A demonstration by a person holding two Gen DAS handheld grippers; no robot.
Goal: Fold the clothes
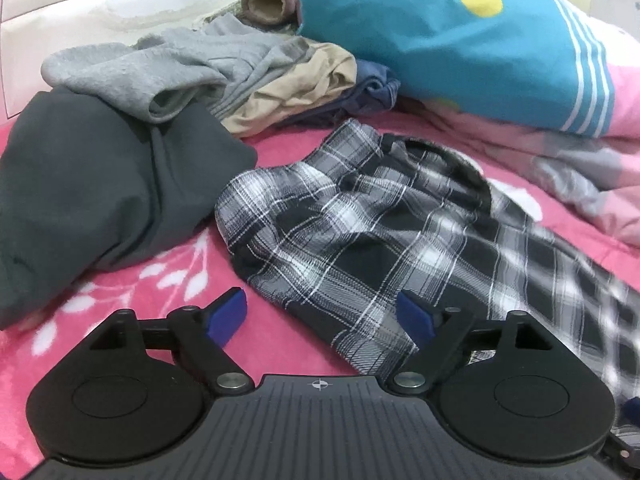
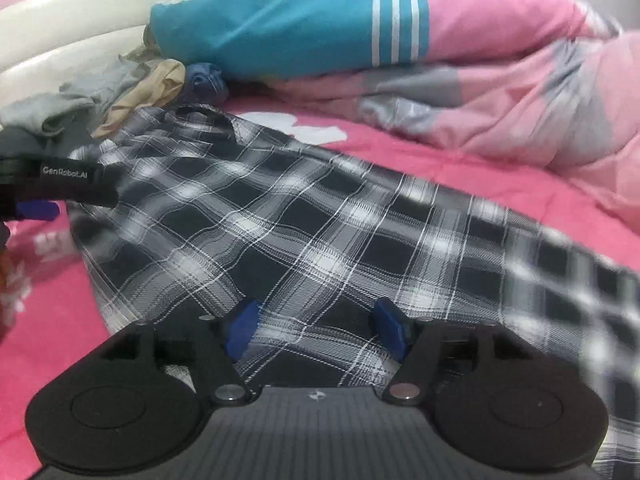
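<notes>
The plaid shirt (image 1: pixel 384 232) lay spread on the bedsheet (image 1: pixel 132 292), with a folded garment (image 1: pixel 100 196) just to its left. Behind both sat a heap of crumpled clothes (image 1: pixel 224 68). A pillow (image 1: pixel 452 36) rested on the quilt (image 2: pixel 520 92), probably touching the heap, right of it.

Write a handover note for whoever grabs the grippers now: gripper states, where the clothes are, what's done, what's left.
Left gripper: open, nothing held, at the plaid shirt's near left edge.
Right gripper: open, over the shirt's lower part, pads not pinching it.
Plaid shirt: spread across the pink bedspread, collar end rumpled, not folded yet.
Dark grey garment, grey sweatshirt and tan garment lie heaped beyond, unfolded.
No folded item in view.
Left: fold the shirt, then the heap.
</notes>
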